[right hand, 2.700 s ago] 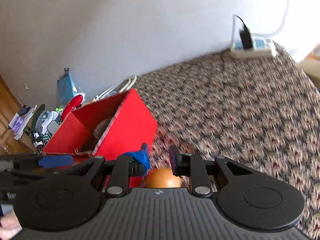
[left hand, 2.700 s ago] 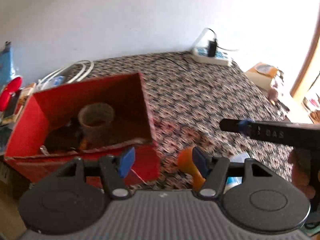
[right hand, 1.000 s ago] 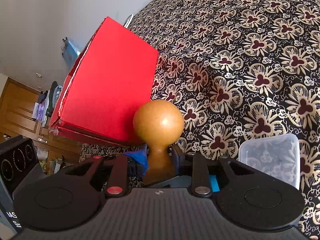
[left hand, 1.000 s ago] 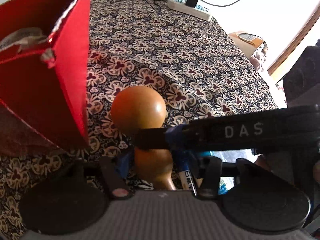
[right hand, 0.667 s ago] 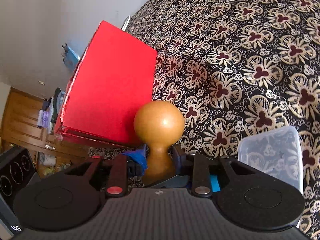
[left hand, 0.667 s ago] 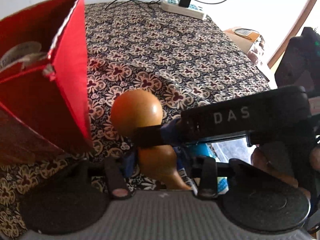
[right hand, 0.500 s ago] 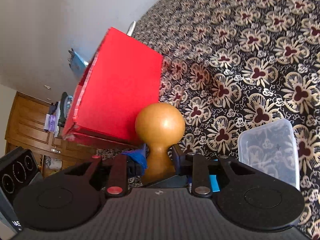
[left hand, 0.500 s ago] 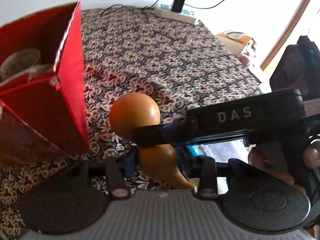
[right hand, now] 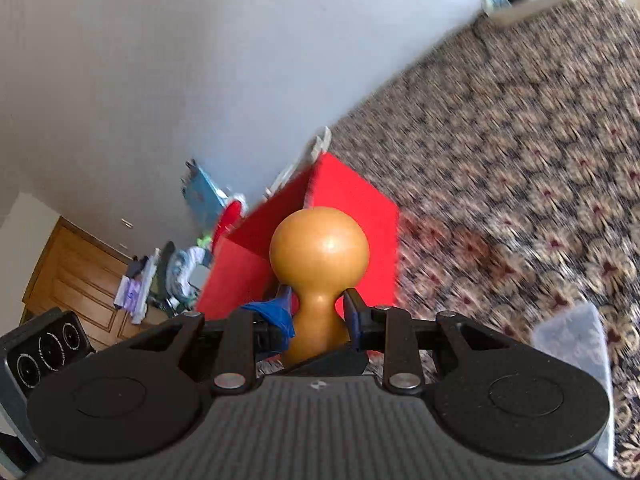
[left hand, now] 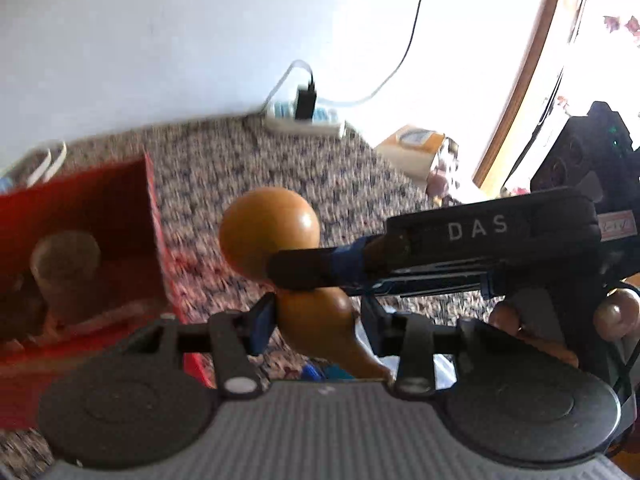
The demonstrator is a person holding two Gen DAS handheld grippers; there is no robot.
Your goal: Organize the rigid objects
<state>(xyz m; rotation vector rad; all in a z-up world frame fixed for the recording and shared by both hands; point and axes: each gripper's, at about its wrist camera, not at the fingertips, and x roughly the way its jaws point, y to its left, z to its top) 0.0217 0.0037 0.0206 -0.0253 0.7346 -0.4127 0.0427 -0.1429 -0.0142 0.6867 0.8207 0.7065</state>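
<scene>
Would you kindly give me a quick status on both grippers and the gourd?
Both grippers shut on the gourd: right gripper at the neck, left gripper on the lower bulb. Gourd held above the patterned cloth, beside the open red box. Nothing in the way.

Orange gourd [left hand: 272, 236] held above patterned cloth [left hand: 248, 172]. Left gripper [left hand: 316, 322] clamped on lower bulb. Right gripper [left hand: 300, 268] reaching in from right, finger across narrow waist. Red box [left hand: 154, 216] at left, open top, brown cup [left hand: 64, 268] inside. Power strip [left hand: 306, 120] at far edge by wall.
</scene>
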